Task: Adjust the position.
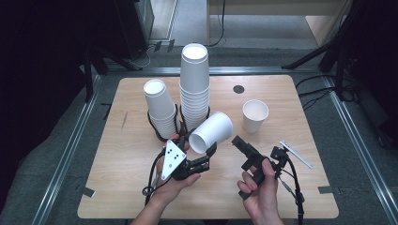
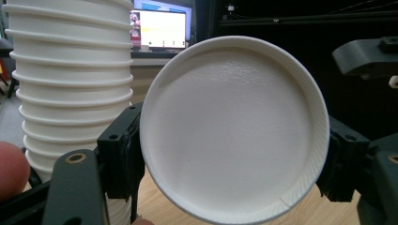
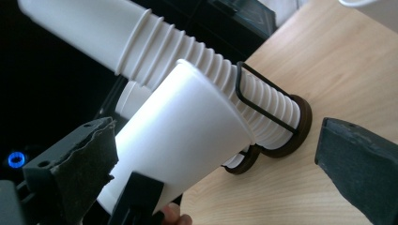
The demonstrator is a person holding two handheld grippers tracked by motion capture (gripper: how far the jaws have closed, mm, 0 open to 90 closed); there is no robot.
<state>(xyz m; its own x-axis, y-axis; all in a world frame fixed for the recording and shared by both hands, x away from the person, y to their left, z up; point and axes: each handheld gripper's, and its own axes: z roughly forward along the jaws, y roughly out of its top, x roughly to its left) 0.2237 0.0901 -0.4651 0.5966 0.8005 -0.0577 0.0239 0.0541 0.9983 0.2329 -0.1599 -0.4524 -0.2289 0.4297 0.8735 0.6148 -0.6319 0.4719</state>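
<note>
Left claw (image 1: pixel 210 154) clamps sideways empty cup (image 1: pixel 212 132); upright cup (image 1: pixel 255 116) empty.

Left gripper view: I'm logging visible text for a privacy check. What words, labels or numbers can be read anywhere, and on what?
None can be read.
Lit monitor screen behind the tall stack of white paper cups: content too blurred to read.
White paper cups: plain, unprinted.

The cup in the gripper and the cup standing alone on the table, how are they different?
The held cup lies on its side in the air; the lone cup stands upright on the table. The held cup is clamped at its base between the left gripper's jaws; nothing touches the lone cup. The held cup is beside the tall stack; the lone cup stands apart. Both are plain white paper cups.
</note>
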